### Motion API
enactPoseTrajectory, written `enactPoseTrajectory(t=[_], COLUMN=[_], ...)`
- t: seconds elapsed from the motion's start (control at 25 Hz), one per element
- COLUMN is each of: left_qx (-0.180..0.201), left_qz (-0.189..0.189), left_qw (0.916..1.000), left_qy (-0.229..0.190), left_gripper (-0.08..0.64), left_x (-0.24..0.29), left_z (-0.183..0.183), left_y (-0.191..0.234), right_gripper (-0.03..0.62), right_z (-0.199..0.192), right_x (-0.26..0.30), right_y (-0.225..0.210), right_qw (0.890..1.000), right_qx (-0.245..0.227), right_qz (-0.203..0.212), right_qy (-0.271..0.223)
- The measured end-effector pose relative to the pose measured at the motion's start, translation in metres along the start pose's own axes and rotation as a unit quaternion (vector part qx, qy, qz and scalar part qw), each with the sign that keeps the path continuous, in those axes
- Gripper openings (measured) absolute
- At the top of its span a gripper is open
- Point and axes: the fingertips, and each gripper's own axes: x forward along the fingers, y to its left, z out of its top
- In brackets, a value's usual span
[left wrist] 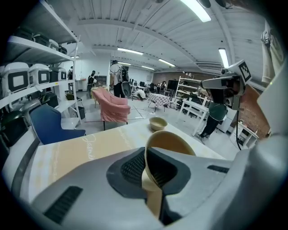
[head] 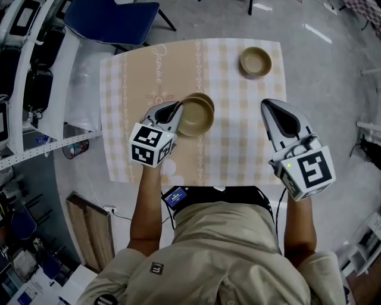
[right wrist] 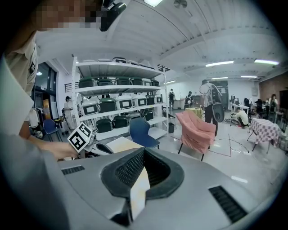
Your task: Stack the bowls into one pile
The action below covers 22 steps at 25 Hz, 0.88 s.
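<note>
1. Left gripper (head: 177,111): the bare forearm reaches forward over the near edge of the table (head: 238,149). The jaws are clamped on the left rim of the held bowl (head: 196,118), with the bowl wall pinched between them in the left gripper view (left wrist: 168,143).
2. The held bowl sits opening up over the table centre and overlaps a second bowl (head: 206,98). Only the far rim of that second bowl shows, and contact between the two cannot be confirmed.
3. Right gripper (head: 268,106): the forearm is extended over the right part of the table, near its right edge. The jaws are closed together with nothing gripped (right wrist: 143,155).
4. A third bowl (head: 255,61) stands alone near the far right corner of the table, well apart from the others.
5. Open cloth lies between the right gripper and the third bowl.
6. A blue chair (head: 113,18) stands beyond the far left corner of the table.
</note>
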Motion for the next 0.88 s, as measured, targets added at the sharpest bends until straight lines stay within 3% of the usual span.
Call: enactPoseTrajectory(t=[0.48, 0.88], left_qx=[-0.024, -0.015], left_qz=[-0.002, 0.018], left_qw=[0.9989, 0.9981], left_qy=[0.040, 0.058], left_gripper=[0.020, 0.020], left_x=[0.047, 0.062], left_z=[-0.036, -0.050], left_y=[0.012, 0.018], right_gripper=[0.003, 0.003], right_z=[-0.034, -0.052], right_x=[0.028, 0.041], right_y=[-0.022, -0.024], right_qw=[0.999, 0.999], right_qx=[0.018, 0.023], right_qz=[0.014, 0.030], right_qy=[0.031, 0.039])
